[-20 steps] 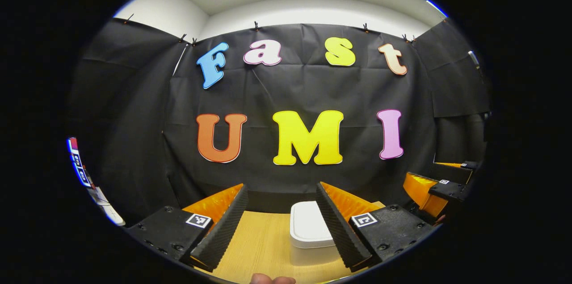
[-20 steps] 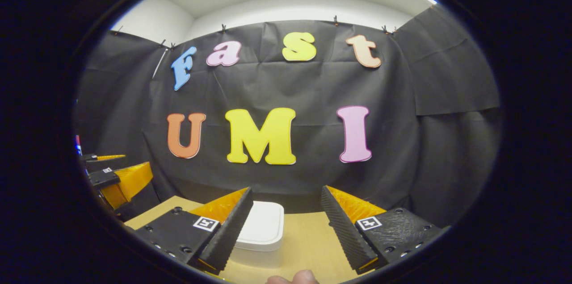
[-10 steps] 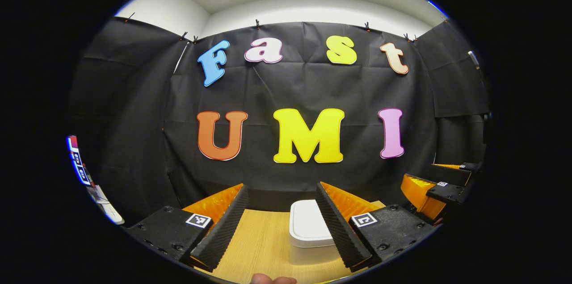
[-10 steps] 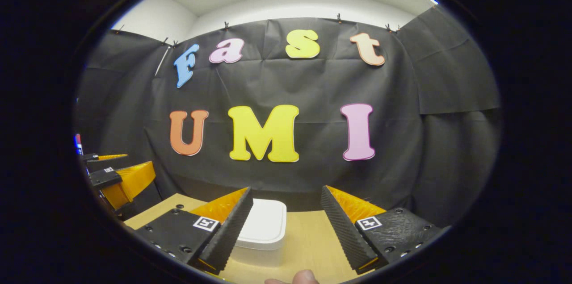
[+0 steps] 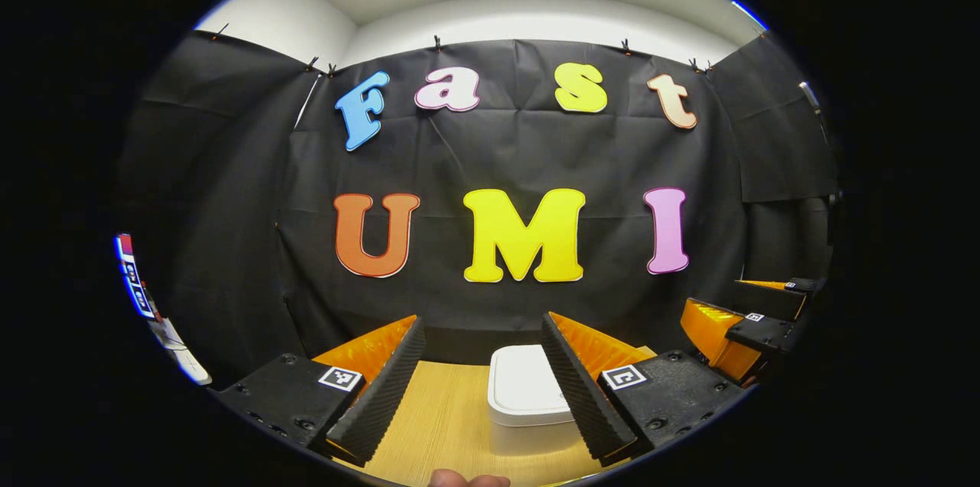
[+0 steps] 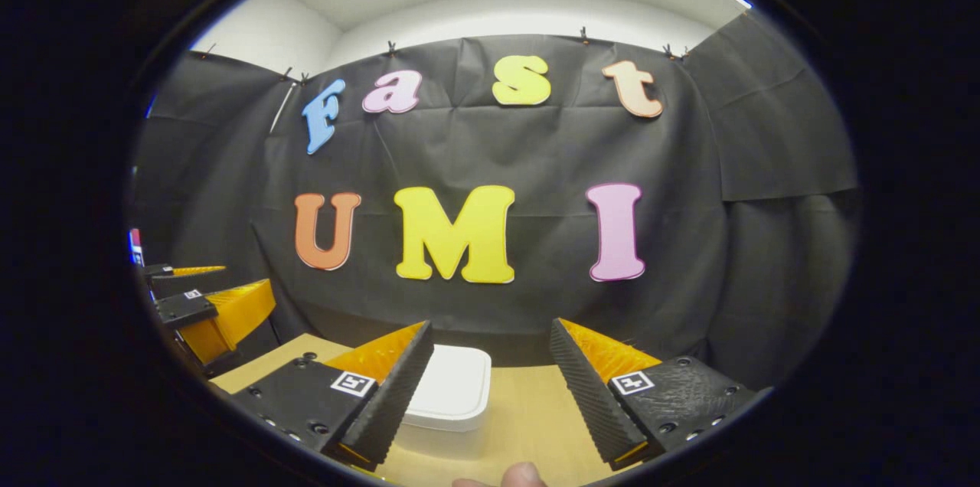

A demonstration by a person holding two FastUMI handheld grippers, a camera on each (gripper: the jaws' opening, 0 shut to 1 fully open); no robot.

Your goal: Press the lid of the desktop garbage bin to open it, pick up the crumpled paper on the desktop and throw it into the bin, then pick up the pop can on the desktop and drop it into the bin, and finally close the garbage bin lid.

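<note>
A white bin with its lid down stands on the wooden desktop, partly behind my left gripper's right finger. My left gripper is open above the desk with nothing between its fingers. In the right gripper view the same bin sits behind the left finger of my right gripper, which is also open and holds nothing. Each view catches the other gripper off to the side: the right gripper and the left gripper.
Black cloth walls close the booth behind and to both sides of the desk. Bare wooden desktop lies to the right of the bin. A fingertip shows at the bottom edge.
Both views have shifted very slightly; the bin sits a little further left in the left gripper view. Both grippers stay open.
</note>
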